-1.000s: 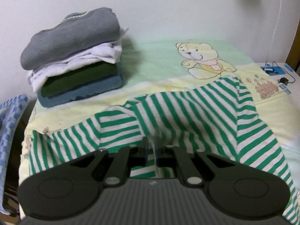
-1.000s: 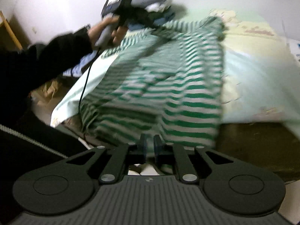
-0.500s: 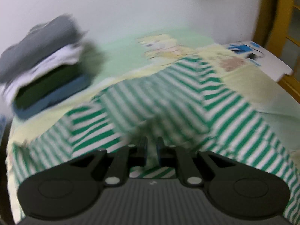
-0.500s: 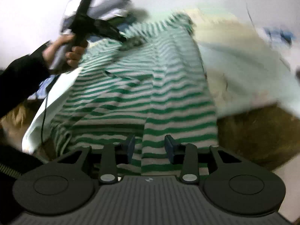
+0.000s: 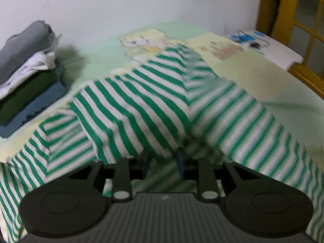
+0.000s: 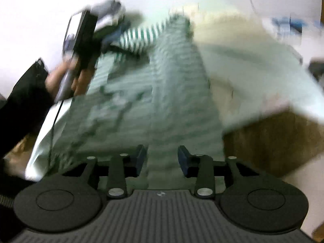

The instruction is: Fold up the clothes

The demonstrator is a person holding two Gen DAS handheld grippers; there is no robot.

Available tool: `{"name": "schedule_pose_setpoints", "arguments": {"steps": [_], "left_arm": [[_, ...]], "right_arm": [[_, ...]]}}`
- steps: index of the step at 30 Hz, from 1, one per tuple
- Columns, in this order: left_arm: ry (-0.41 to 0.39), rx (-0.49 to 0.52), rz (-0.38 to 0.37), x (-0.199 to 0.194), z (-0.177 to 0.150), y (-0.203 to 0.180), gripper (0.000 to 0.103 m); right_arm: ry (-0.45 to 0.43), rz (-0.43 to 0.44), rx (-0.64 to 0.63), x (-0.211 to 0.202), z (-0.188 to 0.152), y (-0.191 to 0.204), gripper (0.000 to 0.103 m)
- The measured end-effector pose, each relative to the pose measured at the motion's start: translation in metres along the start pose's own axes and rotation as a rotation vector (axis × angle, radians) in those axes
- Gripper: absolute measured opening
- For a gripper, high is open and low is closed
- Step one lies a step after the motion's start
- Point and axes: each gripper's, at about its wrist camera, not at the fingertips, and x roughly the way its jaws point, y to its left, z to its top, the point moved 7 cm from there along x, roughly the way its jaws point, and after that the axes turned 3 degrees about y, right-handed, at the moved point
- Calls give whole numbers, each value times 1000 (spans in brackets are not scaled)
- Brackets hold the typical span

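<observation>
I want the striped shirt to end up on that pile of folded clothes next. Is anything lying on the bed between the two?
Nothing visible does. Only bare sheet lies between the striped shirt and the pile at the left.

I let both jaws spread: my left hand-held gripper (image 5: pixel 162 160) and right hand-held gripper (image 6: pixel 161 158) had just been opening, loosening the striped shirt (image 5: pixel 154 105), which sank flatter onto the bed (image 5: pixel 97 56).
</observation>
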Motion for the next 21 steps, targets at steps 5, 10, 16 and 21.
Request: {"name": "schedule_pose_setpoints", "arguments": {"steps": [5, 10, 16, 21], "left_arm": [[-8, 109, 64, -15, -27, -22, 28], [-34, 56, 34, -39, -27, -35, 38], [-79, -18, -68, -64, -11, -75, 41], [-66, -8, -147, -57, -5, -133, 44]], "right_arm": [[-69, -54, -116, 43, 42, 18, 39], [-11, -18, -179, 85, 74, 20, 39], [94, 73, -211, 103, 136, -12, 40], [1, 80, -139, 130, 240, -68, 58]]}}
